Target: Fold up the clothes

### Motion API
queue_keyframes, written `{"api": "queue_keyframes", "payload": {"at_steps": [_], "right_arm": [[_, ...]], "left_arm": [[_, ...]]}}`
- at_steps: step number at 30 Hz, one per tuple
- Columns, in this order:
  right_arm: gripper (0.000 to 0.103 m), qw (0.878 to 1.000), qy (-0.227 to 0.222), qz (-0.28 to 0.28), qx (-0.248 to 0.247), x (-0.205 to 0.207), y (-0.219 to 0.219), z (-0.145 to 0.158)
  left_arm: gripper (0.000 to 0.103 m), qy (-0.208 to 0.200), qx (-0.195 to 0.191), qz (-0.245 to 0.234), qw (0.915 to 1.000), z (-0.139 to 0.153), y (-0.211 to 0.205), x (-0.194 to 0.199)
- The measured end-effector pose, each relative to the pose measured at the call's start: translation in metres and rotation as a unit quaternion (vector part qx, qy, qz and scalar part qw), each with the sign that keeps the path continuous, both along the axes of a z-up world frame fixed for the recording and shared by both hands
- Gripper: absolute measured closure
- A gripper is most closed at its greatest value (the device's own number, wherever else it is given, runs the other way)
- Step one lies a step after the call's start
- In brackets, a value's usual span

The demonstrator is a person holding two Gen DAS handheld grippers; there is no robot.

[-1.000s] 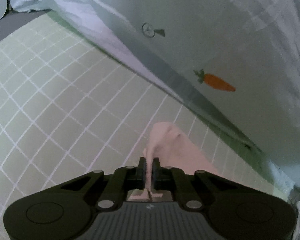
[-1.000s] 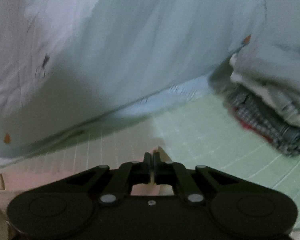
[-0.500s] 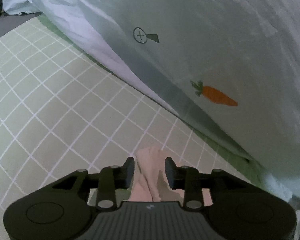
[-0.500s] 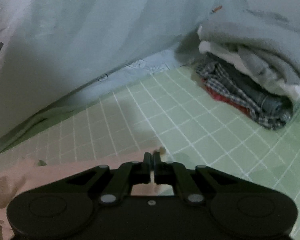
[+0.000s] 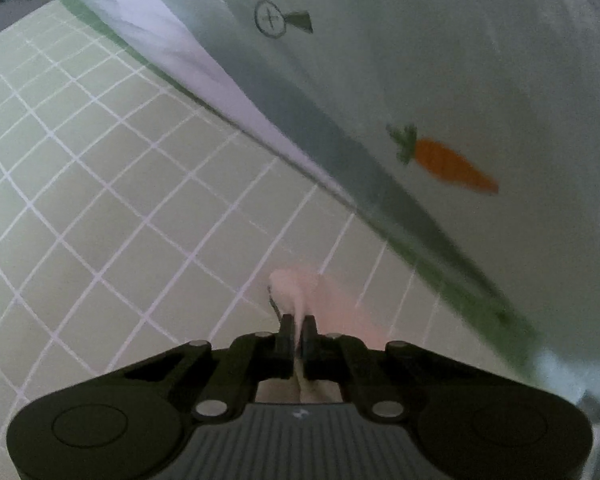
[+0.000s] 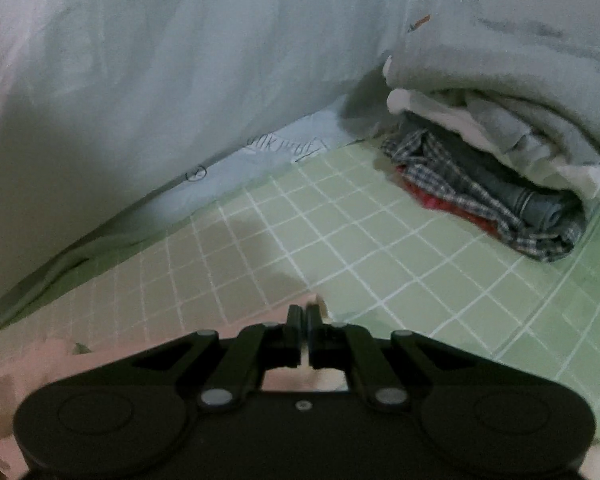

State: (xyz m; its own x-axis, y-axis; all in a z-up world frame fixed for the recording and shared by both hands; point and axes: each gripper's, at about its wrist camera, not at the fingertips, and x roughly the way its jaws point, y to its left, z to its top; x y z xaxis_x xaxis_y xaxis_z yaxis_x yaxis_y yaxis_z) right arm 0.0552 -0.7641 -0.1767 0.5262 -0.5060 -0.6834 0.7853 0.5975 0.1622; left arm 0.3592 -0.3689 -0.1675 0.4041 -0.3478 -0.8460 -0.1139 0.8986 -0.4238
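A pale pink garment (image 5: 300,296) is pinched between the jaws of my left gripper (image 5: 299,322), which is shut on a bunched fold of it just above the green grid mat (image 5: 100,200). My right gripper (image 6: 304,312) is shut on another edge of the same pink garment (image 6: 20,364), which trails to the lower left of the right wrist view. Most of the garment is hidden under the gripper bodies.
A pale blue sheet with carrot prints (image 5: 452,168) rises behind the mat in both views (image 6: 180,60). A stack of folded clothes (image 6: 500,168), grey, white, checked and red, sits on the mat (image 6: 380,248) at the right.
My left gripper opened half a second ago and has shut again on the pink garment. My right gripper stayed shut and swung so the folded stack is nearer in view.
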Motion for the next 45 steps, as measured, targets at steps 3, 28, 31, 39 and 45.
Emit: {"api": "queue_keyframes", "payload": {"at_steps": [3, 28, 31, 39, 45], "right_arm": [[0.100, 1.000, 0.011, 0.000, -0.005, -0.002, -0.001, -0.003], [0.096, 0.998, 0.050, -0.020, 0.017, -0.006, -0.007, -0.033], [0.096, 0.998, 0.055, -0.014, 0.010, -0.005, -0.007, -0.034], [0.095, 0.997, 0.073, 0.005, -0.020, -0.002, -0.004, -0.036], [0.050, 0.997, 0.074, -0.034, -0.002, -0.005, -0.013, -0.034]], "left_arm": [[0.100, 0.004, -0.017, 0.036, 0.9992, -0.001, 0.001, 0.009], [0.072, -0.109, 0.074, -0.180, 0.9749, -0.006, -0.041, -0.049], [0.072, -0.129, 0.089, -0.190, 0.9692, -0.006, -0.054, -0.032], [0.064, -0.152, 0.093, -0.191, 0.9653, -0.017, -0.077, 0.014], [0.042, -0.160, 0.085, -0.168, 0.9690, -0.011, -0.074, 0.008]]}}
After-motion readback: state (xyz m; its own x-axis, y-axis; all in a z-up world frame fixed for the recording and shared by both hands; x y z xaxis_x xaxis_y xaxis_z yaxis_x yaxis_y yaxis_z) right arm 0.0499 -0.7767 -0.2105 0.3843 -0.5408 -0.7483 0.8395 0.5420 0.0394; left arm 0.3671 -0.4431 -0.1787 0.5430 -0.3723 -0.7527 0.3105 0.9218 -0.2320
